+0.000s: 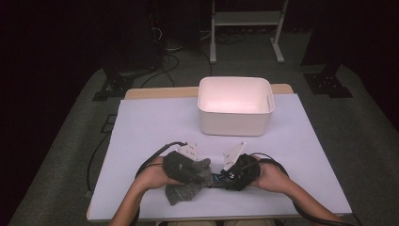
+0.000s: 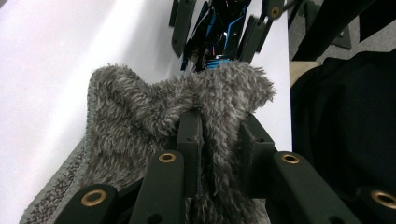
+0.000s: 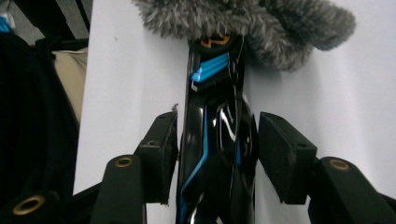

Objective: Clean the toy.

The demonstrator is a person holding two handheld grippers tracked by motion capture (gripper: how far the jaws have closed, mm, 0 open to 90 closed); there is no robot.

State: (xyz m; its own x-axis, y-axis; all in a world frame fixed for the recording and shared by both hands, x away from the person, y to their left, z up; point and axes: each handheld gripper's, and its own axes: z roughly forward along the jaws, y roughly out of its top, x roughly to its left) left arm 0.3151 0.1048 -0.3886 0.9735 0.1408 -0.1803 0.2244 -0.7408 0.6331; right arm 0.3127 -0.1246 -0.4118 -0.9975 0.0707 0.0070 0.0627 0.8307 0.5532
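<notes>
2 grippers meet at the near edge of the bench [image 1: 155, 122], both at a fuzzy grey cloth [image 2: 140, 112] that lies there. The left gripper [image 2: 219, 140] has its fingers clamped on a fold of the cloth. A glossy black object with blue stripes [image 3: 217, 135] pokes out of the cloth toward the right gripper [image 3: 217, 156], whose fingers stand apart on either side of it, the right one clear of it. A white bin [image 1: 235, 106] sits toward the far side.
</notes>
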